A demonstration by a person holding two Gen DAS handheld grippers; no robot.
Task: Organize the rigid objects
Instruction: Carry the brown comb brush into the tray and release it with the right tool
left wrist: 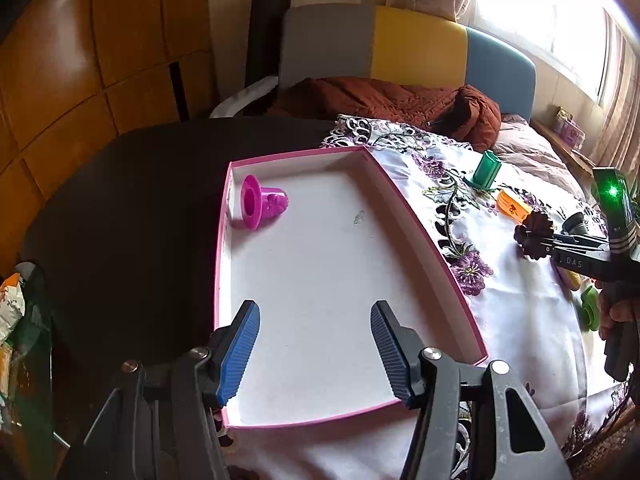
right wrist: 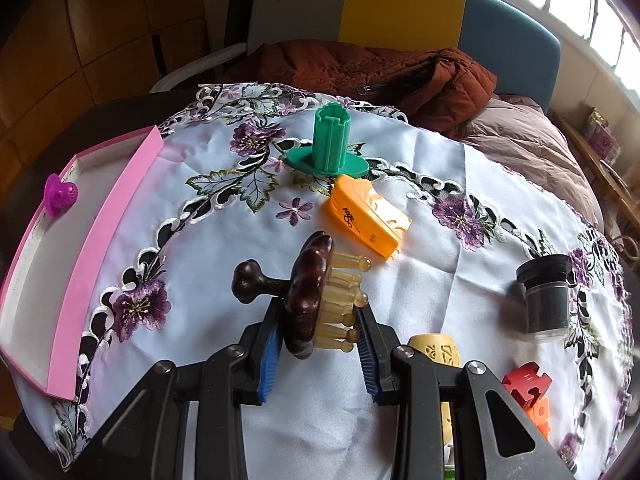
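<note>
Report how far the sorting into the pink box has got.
Done: only the purple piece lies in the pink box. In hand: the right gripper is shut on the dark brown massage brush, above the cloth; the left gripper hovers open over the box. Left on the cloth: green stand, orange piece, black jar, yellow cup, red block.

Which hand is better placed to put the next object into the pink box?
Right, probably: the right gripper is already shut on the brown massager, while the left gripper hangs open and empty over the pink box.
</note>
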